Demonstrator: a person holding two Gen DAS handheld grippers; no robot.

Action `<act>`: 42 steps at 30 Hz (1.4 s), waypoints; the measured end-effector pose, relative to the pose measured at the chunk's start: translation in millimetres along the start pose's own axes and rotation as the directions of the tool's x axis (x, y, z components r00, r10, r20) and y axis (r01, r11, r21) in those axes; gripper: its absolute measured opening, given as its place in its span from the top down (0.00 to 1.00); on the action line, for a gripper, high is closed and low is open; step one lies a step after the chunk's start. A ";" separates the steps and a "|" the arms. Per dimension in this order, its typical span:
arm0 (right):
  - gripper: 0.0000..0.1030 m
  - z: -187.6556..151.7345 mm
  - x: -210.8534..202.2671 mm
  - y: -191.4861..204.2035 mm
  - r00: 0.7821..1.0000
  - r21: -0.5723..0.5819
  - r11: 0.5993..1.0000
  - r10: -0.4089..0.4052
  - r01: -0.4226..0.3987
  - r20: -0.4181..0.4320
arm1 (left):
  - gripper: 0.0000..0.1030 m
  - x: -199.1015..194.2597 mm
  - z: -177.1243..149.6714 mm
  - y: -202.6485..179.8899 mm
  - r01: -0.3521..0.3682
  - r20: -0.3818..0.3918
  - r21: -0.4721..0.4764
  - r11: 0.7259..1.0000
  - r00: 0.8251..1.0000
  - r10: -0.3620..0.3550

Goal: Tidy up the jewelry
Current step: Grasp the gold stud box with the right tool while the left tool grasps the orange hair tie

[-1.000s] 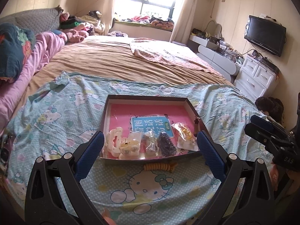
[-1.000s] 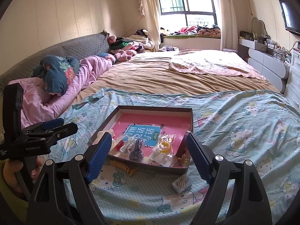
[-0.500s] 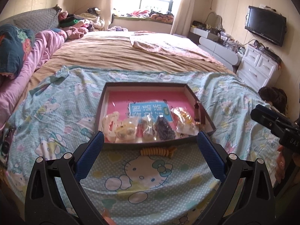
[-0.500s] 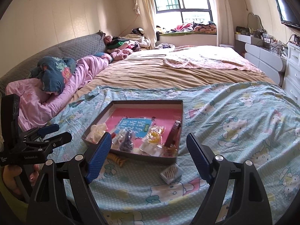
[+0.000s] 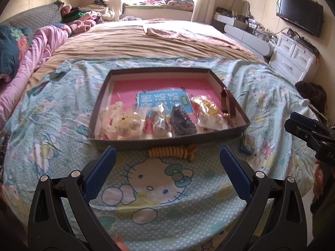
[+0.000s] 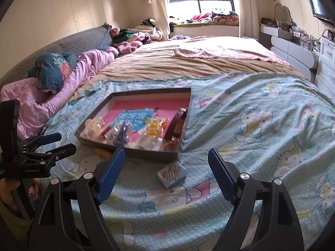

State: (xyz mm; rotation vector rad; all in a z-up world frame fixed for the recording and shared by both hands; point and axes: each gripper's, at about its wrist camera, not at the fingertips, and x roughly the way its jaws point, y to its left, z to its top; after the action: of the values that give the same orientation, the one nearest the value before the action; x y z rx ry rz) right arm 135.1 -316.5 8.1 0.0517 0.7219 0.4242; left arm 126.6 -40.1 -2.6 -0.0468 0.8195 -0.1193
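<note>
Shallow dark cardboard tray with pink floor (image 5: 167, 70): lying on the mint cartoon-print bedsheet (image 5: 146, 188), ahead of both grippers.
Clear-bagged jewelry pieces (image 5: 161, 119): crowding the tray's near edge, side by side.
Brown strap watch (image 5: 227, 102): leaning along the tray's right wall.
Orange coiled band (image 5: 171, 152): lying on the sheet, just outside the tray's near wall.
Small clear plastic box (image 6: 172, 173): sitting on the sheet near the tray's near right corner, apart from it.
Left gripper (image 5: 167, 164): hovering over the sheet, blue-padded jaws spread wide, gripping nothing.
Right gripper (image 6: 166, 165): hovering likewise, jaws gaping wide, gripping nothing.
</note>
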 end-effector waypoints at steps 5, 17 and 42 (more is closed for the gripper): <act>0.22 -9.2 14.0 -9.0 0.999 0.007 1.000 0.008 -0.008 -0.041 | 0.10 18.6 -9.4 -5.8 0.016 -0.039 -0.002 1.000 0.999 -0.016; 0.22 -26.2 63.8 -13.0 0.987 -0.030 0.999 0.010 -0.015 -0.163 | 0.10 57.9 -22.0 9.1 -0.002 -0.111 -0.065 0.998 0.994 -0.005; 0.50 -37.1 96.3 8.8 0.978 -0.146 0.988 0.017 -0.049 -0.209 | 0.29 95.2 -17.9 -13.3 -0.105 -0.109 0.021 0.994 0.988 0.107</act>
State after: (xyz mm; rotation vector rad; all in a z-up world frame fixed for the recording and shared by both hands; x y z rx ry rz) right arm 172.3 -274.2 -78.8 -0.1244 0.8929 0.5198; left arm 176.8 -65.1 -82.8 0.0179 0.9292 -0.0277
